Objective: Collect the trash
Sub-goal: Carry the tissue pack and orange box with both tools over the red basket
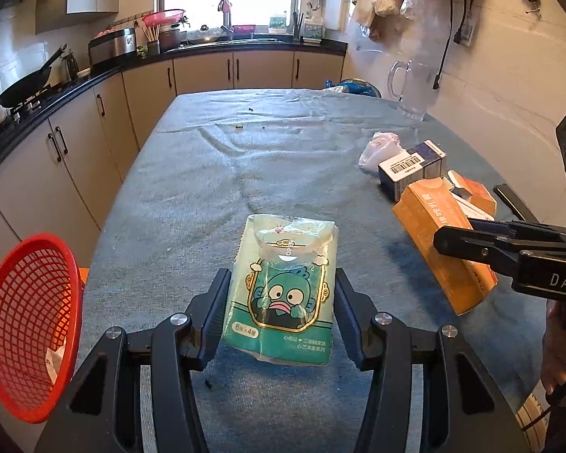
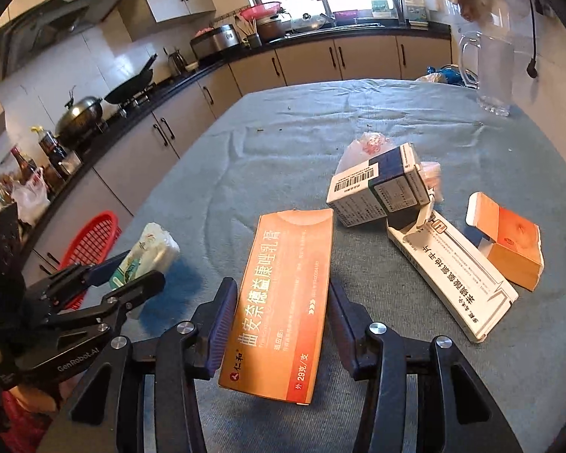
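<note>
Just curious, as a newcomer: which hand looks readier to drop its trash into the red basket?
Left, probably: its tongs grip the tissue pack, with the red basket right beside them.

Each black hand-held gripper shows silver screws and white lettering.

Both wrist views close, angled down (toward window) — share table, orange box.

glass pitcher on blue tablecloth; wok on stove.
</note>
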A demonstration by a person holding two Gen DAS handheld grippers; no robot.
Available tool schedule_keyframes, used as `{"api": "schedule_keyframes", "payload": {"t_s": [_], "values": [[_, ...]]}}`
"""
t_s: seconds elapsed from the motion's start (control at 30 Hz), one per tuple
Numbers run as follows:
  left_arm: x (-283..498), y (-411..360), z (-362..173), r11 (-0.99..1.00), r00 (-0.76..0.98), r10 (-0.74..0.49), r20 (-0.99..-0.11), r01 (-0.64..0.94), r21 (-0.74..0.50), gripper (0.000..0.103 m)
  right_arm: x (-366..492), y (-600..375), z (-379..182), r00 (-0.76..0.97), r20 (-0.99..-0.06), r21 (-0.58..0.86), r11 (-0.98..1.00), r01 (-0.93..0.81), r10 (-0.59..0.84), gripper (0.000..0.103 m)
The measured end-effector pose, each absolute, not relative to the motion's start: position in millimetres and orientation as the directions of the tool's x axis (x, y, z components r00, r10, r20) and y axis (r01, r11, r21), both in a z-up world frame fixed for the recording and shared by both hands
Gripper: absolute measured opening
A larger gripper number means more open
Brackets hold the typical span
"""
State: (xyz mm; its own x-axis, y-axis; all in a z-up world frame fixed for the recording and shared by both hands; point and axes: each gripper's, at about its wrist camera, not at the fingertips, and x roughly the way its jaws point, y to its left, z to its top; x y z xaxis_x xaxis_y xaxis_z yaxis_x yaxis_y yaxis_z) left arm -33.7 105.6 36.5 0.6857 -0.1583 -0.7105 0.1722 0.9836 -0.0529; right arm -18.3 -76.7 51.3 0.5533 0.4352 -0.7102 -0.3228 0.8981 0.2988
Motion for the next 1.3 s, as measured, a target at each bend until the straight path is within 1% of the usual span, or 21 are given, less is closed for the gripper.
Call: {"api": "schedule_keyframes", "payload": {"t_s": [0.6,1.3], "values": [[-41.7,105.8,42.3,0.986,0.694,-0.145,-0.705,0.157,-0.048,0.051,-24.2,-70.3,53.8,0.534,-0.692,0.339,0.872,-0.354,0.486,0.052],[-47.6,118.9,46.0,0.987,0.700,-0.153,-0.698,0.142,-0.074,0.051,-29.0,-53.2,55.3,0.514,-0.694,0.338,0.859,-0.385,0.504,0.052]]}}
